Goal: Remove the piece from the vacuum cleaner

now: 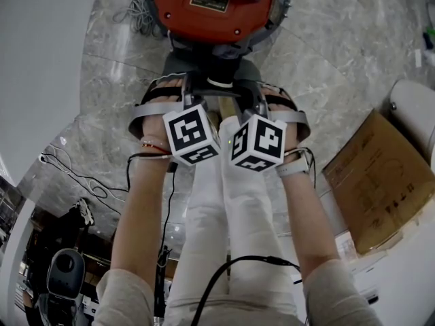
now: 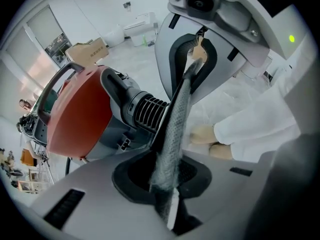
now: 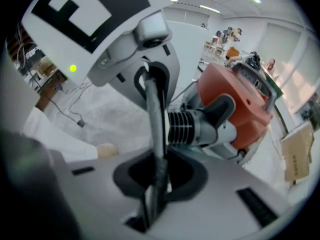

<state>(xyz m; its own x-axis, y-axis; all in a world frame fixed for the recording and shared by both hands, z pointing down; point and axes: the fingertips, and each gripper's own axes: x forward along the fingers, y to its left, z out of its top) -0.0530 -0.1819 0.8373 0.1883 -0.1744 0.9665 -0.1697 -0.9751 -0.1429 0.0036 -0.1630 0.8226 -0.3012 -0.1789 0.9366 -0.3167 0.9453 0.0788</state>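
Observation:
An orange canister vacuum cleaner point(image 1: 217, 12) point(image 2: 75, 114) point(image 3: 240, 109) stands on the floor in front of me. Its black ribbed hose cuff point(image 2: 145, 111) point(image 3: 182, 126) points toward me. My left gripper point(image 1: 198, 94) point(image 2: 177, 109) and right gripper point(image 1: 243, 97) point(image 3: 157, 124) face each other tip to tip at the cuff's near end. On each, the grey fingers lie pressed together into one thin strip. Whether anything is pinched between them is hidden. In the left gripper view the right gripper point(image 2: 197, 49) fills the top; the right gripper view shows the left gripper point(image 3: 150, 79) opposite.
I stand on a marble floor point(image 1: 312, 73), my legs in white trousers point(image 1: 231, 216) just below the grippers. A cardboard box point(image 1: 377, 182) and a white unit point(image 1: 414, 107) are at the right. Loose cables point(image 1: 68, 172) lie at the left, a coiled cord point(image 1: 139, 12) beside the vacuum.

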